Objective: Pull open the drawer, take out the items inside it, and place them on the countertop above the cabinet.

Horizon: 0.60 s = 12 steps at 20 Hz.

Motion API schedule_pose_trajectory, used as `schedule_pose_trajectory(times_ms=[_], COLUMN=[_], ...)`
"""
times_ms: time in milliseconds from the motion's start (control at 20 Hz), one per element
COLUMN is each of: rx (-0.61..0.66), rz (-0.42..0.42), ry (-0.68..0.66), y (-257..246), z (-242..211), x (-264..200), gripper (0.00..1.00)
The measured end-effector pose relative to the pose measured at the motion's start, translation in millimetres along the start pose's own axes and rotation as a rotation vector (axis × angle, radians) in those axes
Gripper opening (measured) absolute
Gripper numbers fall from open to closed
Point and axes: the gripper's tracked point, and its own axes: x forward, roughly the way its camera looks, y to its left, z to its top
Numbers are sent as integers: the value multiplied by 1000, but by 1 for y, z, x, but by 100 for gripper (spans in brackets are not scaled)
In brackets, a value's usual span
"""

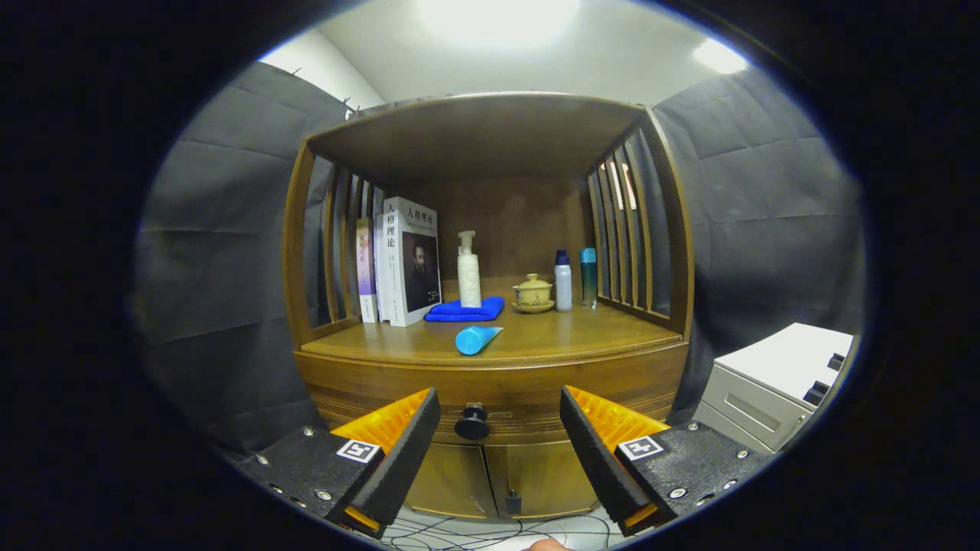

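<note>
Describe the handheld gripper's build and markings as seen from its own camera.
The gripper has two wedge-shaped fingers that taper toward their tips, with ribbed inner faces. Each sits on a flat dark speckled base plate fastened with small silver screws, and each plate carries a square black-and-white tag near the finger's root. No cable on it is visible.

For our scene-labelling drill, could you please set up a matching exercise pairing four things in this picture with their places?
Things:
1. knob
2. tube
3. pump bottle
4. teacup

Places:
A. standing on the blue cloth
B. lying near the countertop's front edge
C. left of two small bottles
D. between the open gripper's fingers

Pairs: 1-D, 2-B, 3-A, 4-C
</note>
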Motion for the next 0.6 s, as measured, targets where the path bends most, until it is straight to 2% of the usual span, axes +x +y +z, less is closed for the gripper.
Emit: schedule_pose_trajectory(times_ms=[300,600], rx=[21,7], rz=[13,23], ry=[-67,-66], y=[-15,-19], z=[16,6], x=[-46,-70], gripper=[97,97])
